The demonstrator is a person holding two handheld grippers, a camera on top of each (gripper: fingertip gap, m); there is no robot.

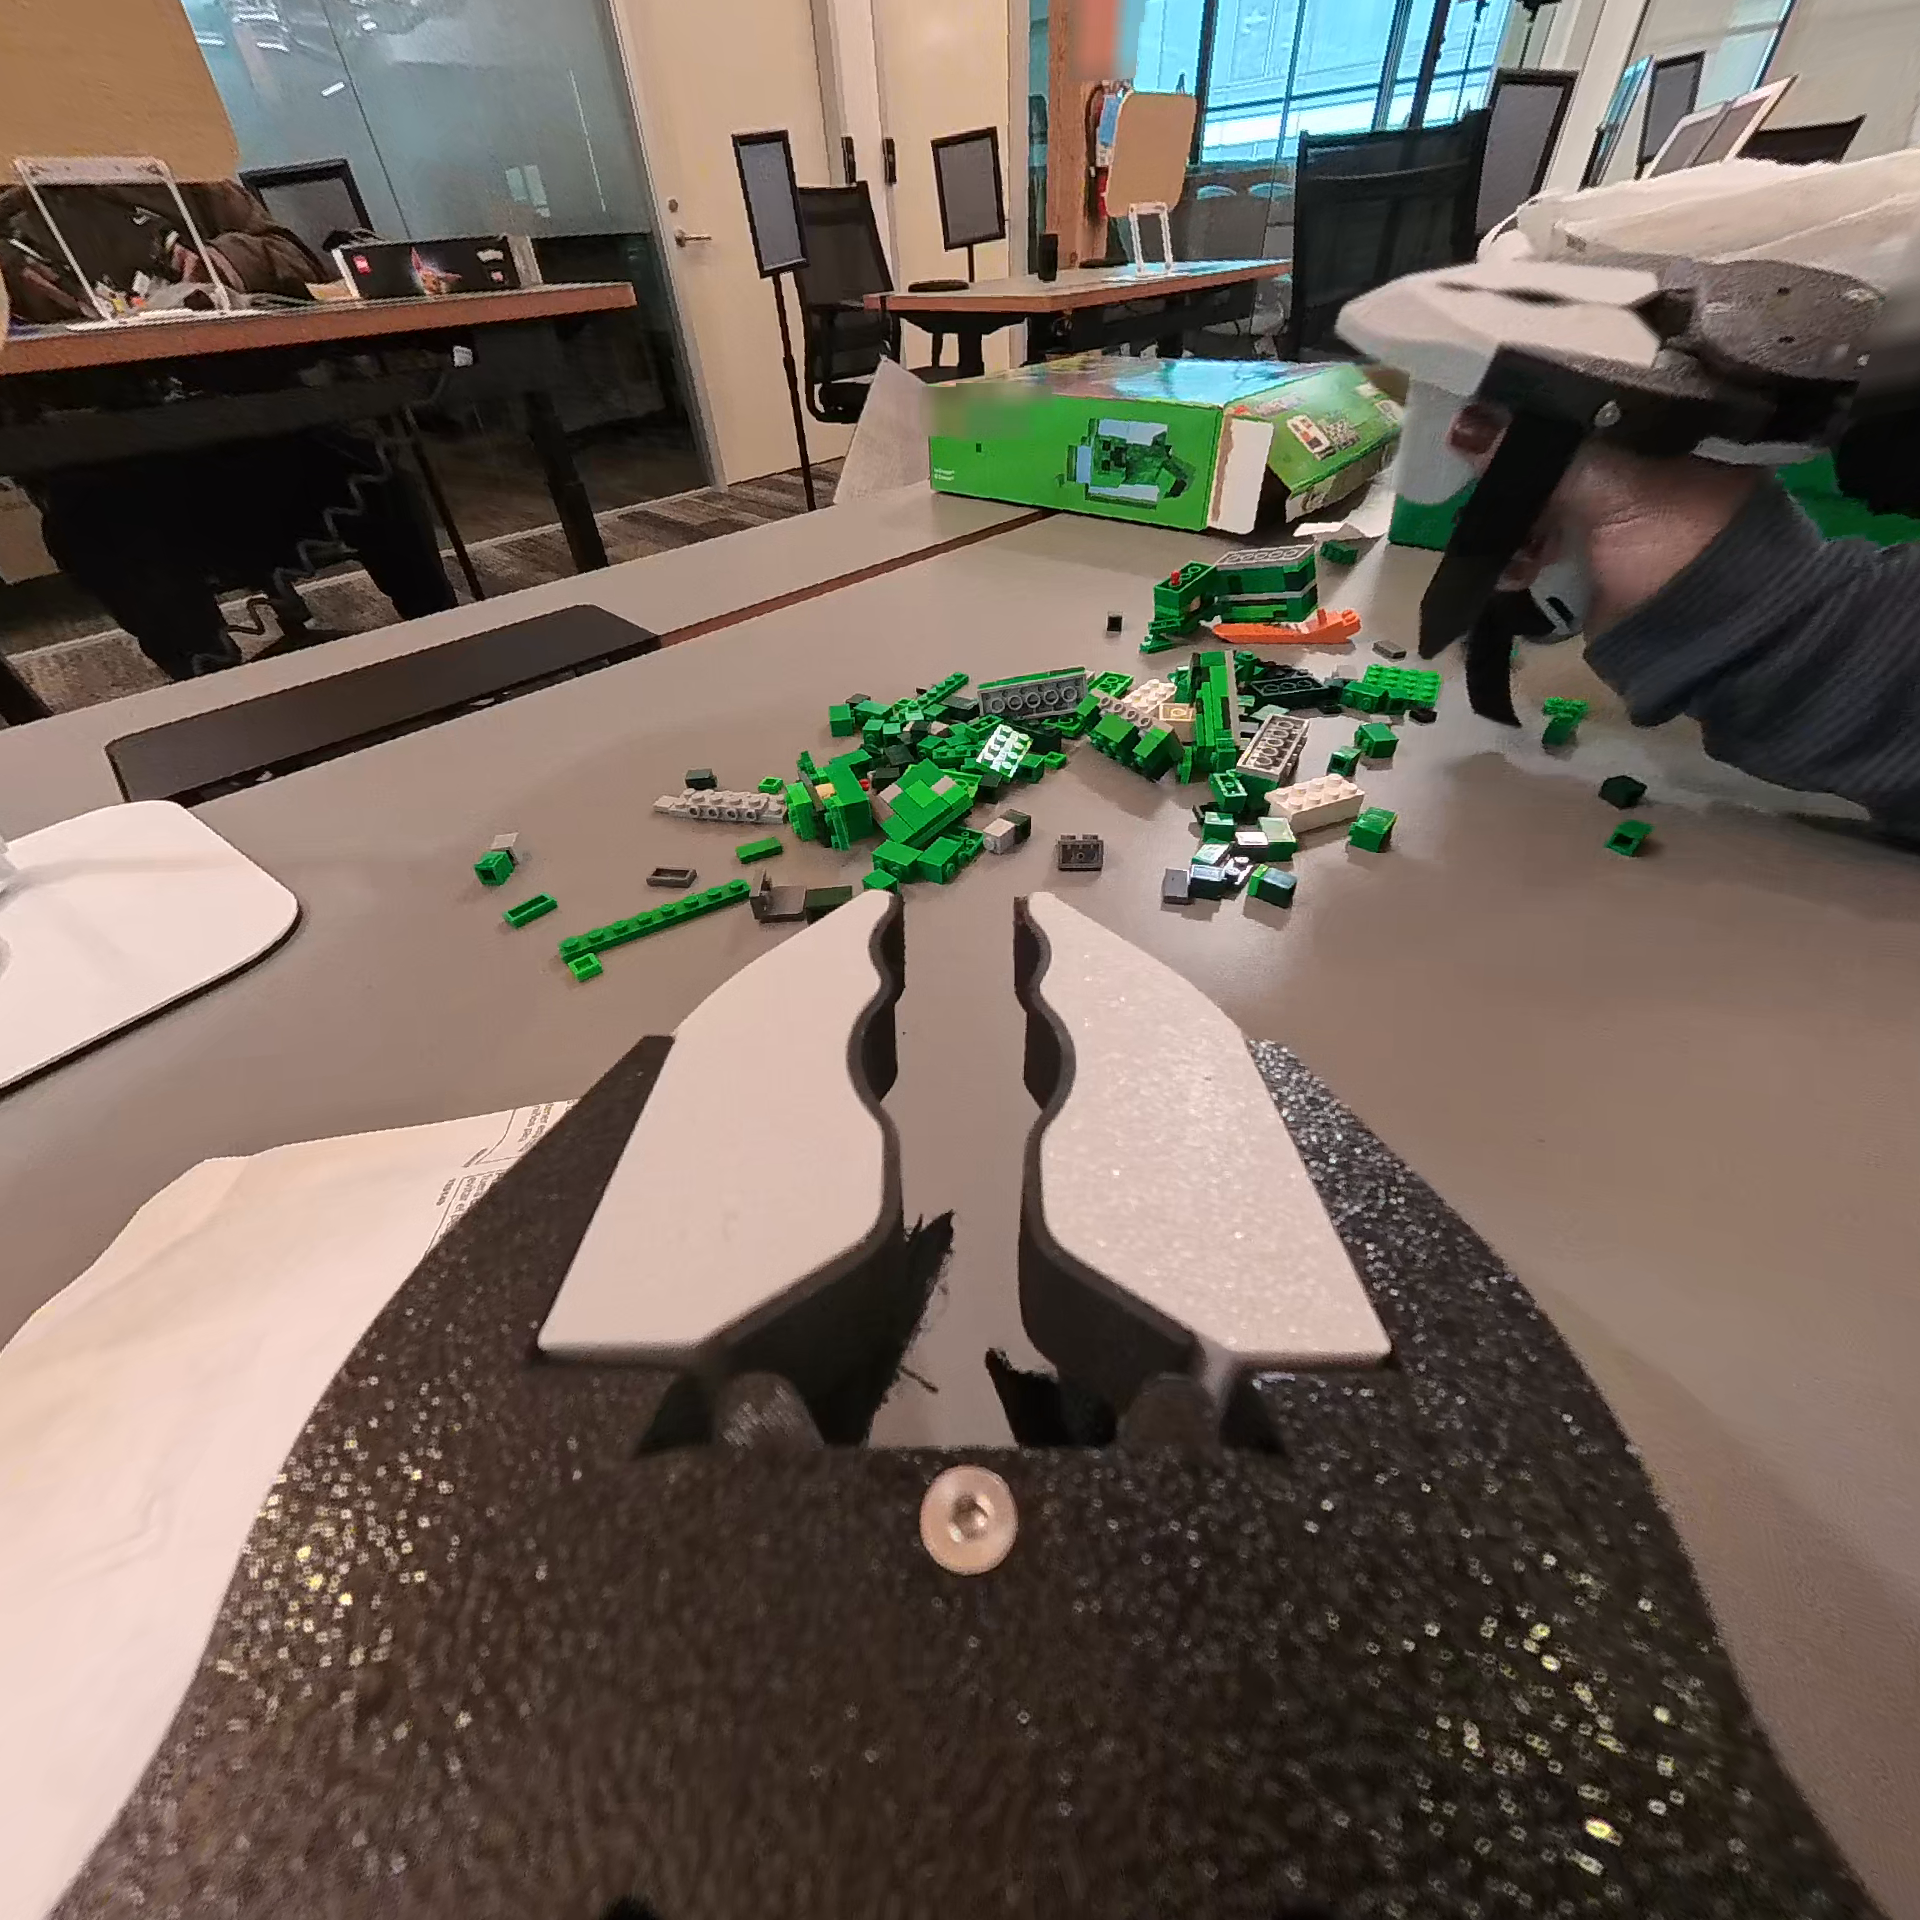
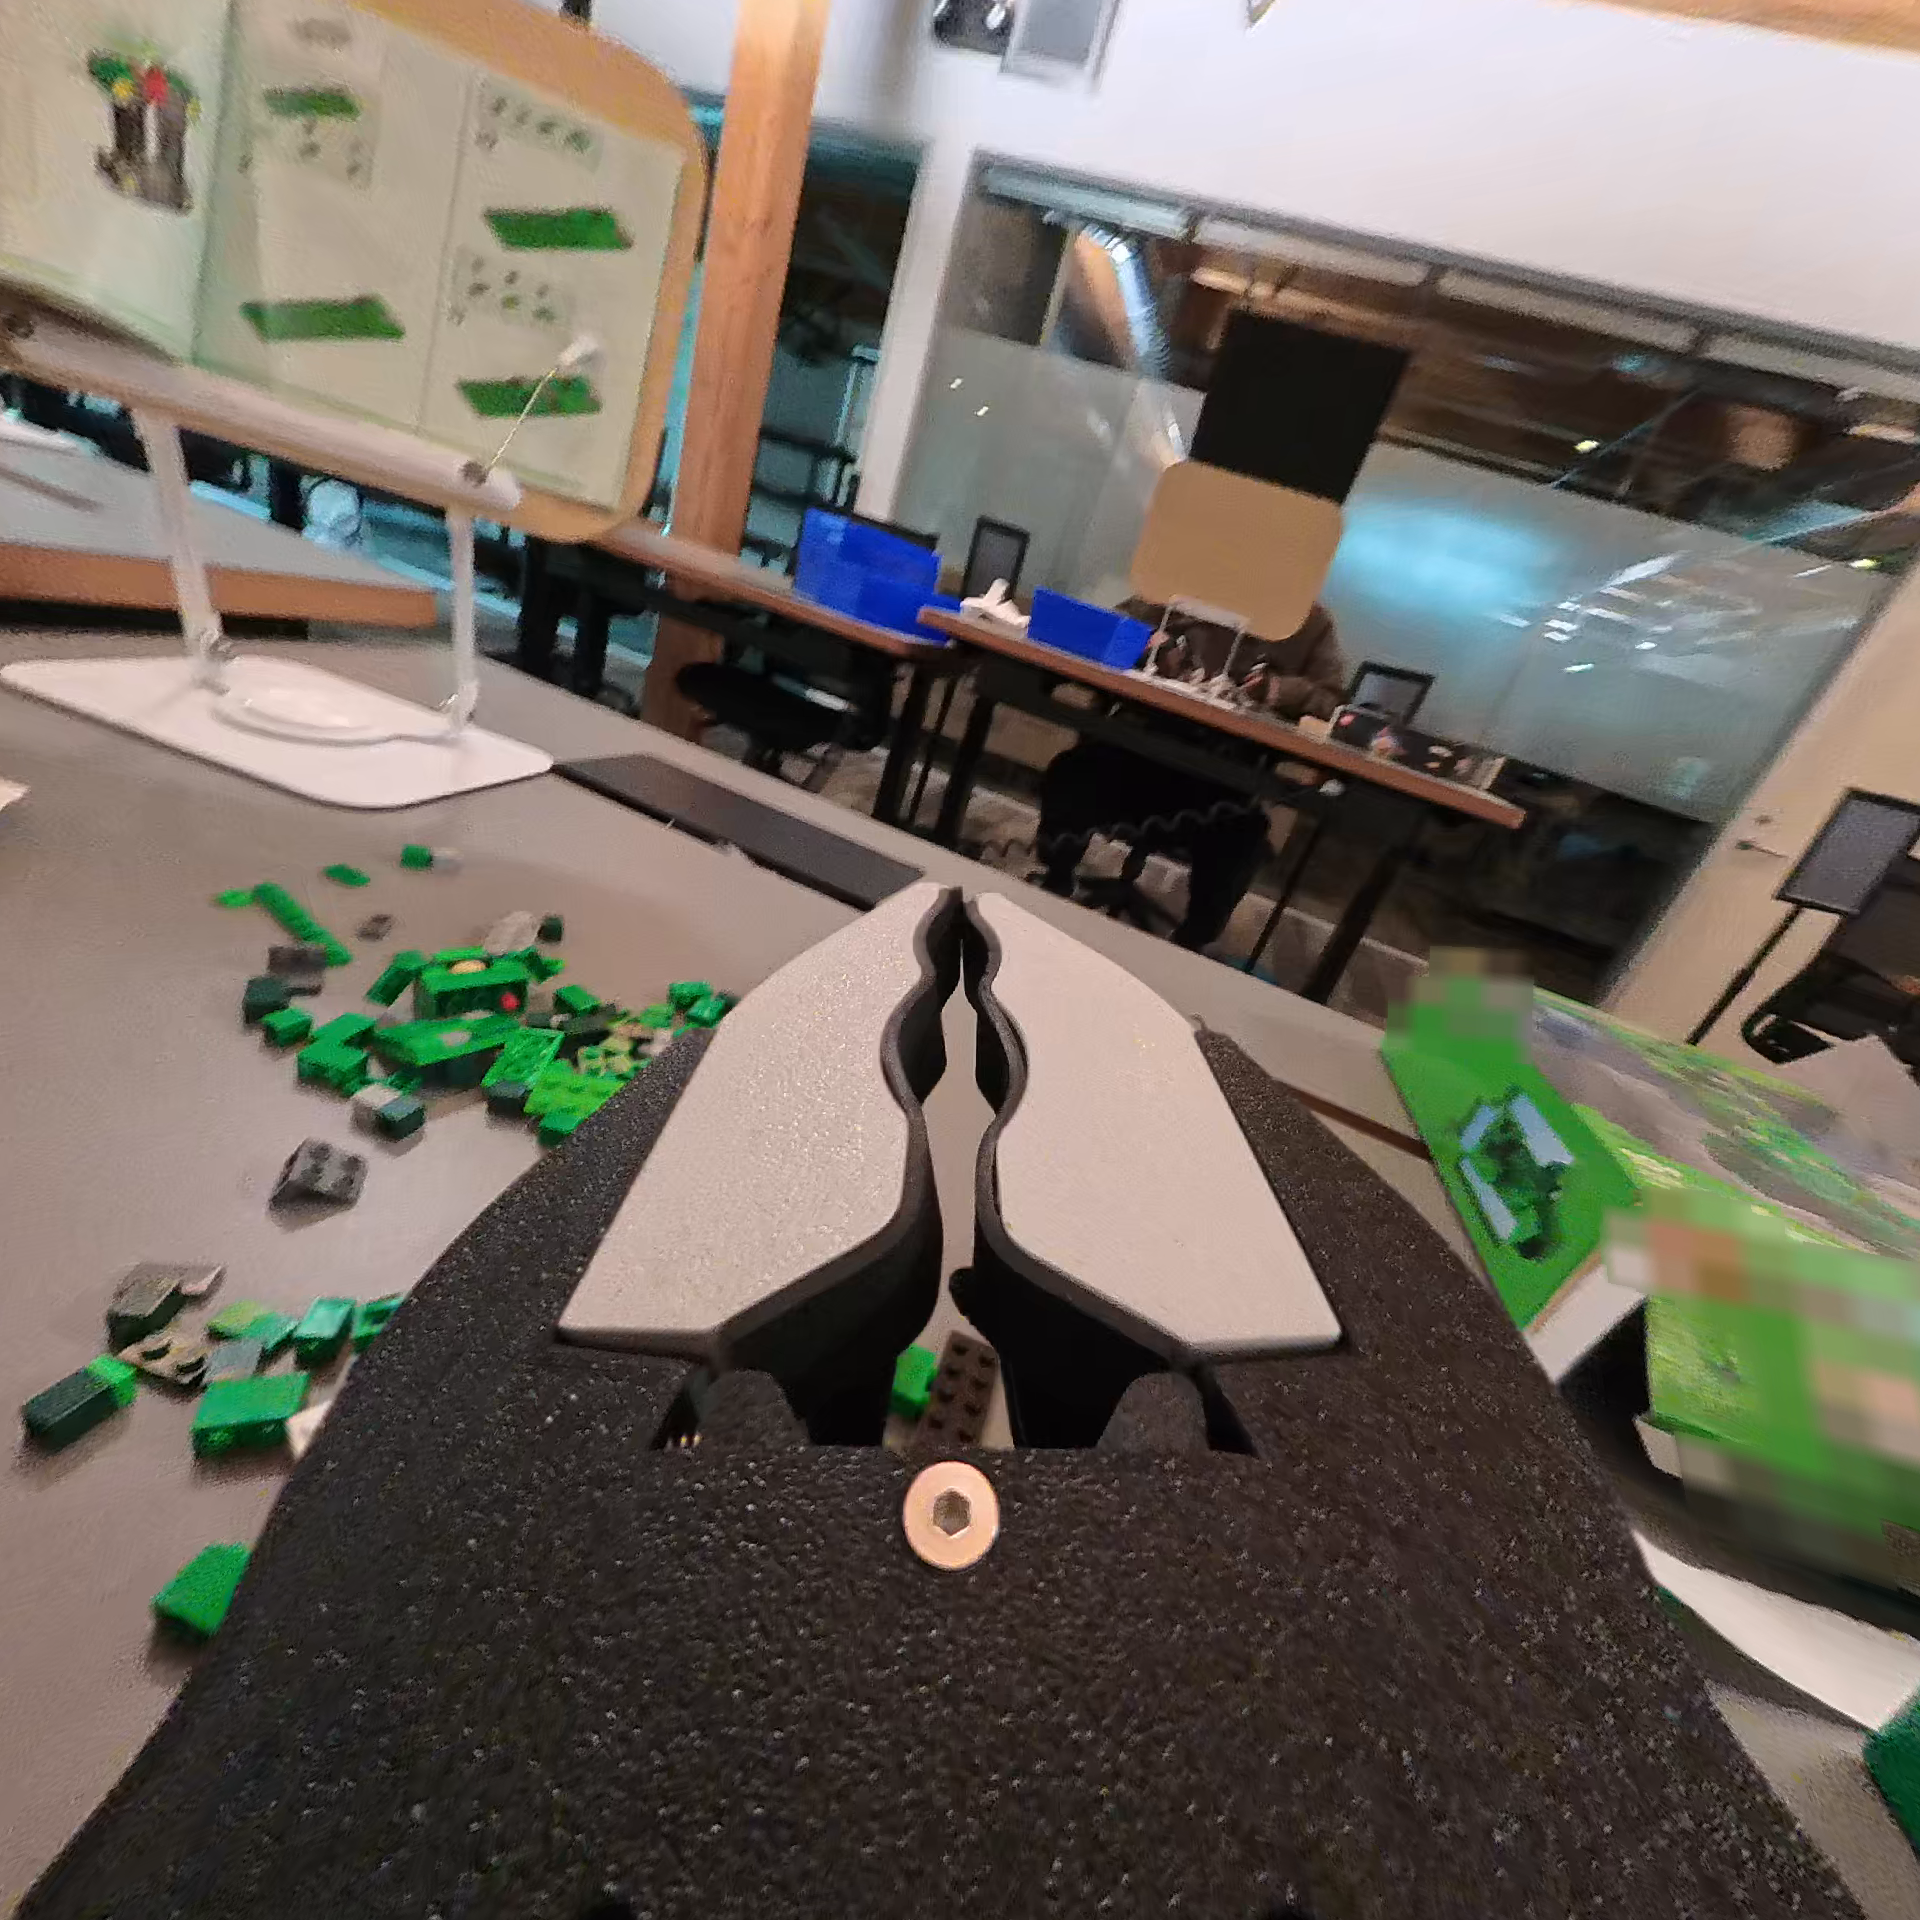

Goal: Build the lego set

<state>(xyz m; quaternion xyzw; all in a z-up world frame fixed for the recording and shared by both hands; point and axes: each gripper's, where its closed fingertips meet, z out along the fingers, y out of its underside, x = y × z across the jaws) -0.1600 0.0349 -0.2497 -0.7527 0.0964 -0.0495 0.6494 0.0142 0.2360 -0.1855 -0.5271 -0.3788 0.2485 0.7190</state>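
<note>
A pile of loose lego bricks [image 1: 1039, 769], mostly green with some grey, black and white, lies on the grey table [image 1: 1455, 1039]. A partly built green assembly [image 1: 1236, 587] with an orange piece [image 1: 1288, 627] stands behind the pile. My left gripper [image 1: 958, 914] is open by a narrow gap and empty, just short of the pile's near edge. A long green plate [image 1: 655, 920] lies to its left. My right gripper [image 2: 961, 909] is shut and empty, raised above the table with the bricks [image 2: 447, 1029] to its left. It also shows in the left wrist view [image 1: 1475, 644], right of the pile.
The open green lego box [image 1: 1122, 436] lies at the table's far edge, also at the right in the right wrist view [image 2: 1507, 1143]. An instruction booklet [image 2: 416, 239] rests on a white stand [image 2: 312, 738]. A paper bag [image 1: 208, 1351] lies near left. Other desks and chairs stand behind. Left tips to right tips: about 30 cm. The long green plate [image 1: 655, 920] is closer to my left gripper, around 15 cm from its tips; the right tips are 30 cm off. It is also in sight in the right wrist view [image 2: 299, 922].
</note>
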